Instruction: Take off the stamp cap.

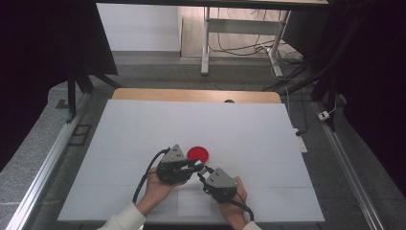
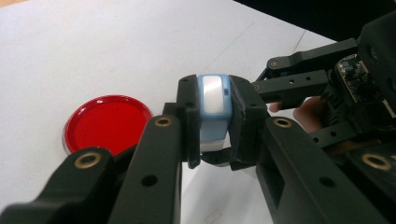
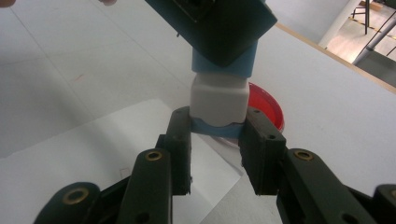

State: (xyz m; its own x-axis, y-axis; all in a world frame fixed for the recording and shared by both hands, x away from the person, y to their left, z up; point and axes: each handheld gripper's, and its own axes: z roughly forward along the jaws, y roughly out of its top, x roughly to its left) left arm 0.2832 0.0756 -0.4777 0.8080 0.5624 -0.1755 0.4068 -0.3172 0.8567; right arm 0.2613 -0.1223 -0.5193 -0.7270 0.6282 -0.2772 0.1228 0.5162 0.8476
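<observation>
both clamped on one small blue-and-white case [image 2: 214, 109], left gripper [image 2: 212, 123] opposite right gripper [image 3: 215, 137], red dish [image 2: 108, 122] just beside: likely mid-opening, next needing a steady pull apart

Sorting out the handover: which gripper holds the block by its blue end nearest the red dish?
The right gripper; the left gripper clamps the light-blue and white block at its far end.

Round red plastic lid [image 1: 198, 154] flat on white table sheet [image 1: 143, 134], wooden table edge [image 1: 191, 95], grey floor [image 1: 38, 143] around

a red round lid [image 1: 198, 154], a light blue and white block [image 2: 213, 109], a white table [image 1: 143, 129].
</observation>
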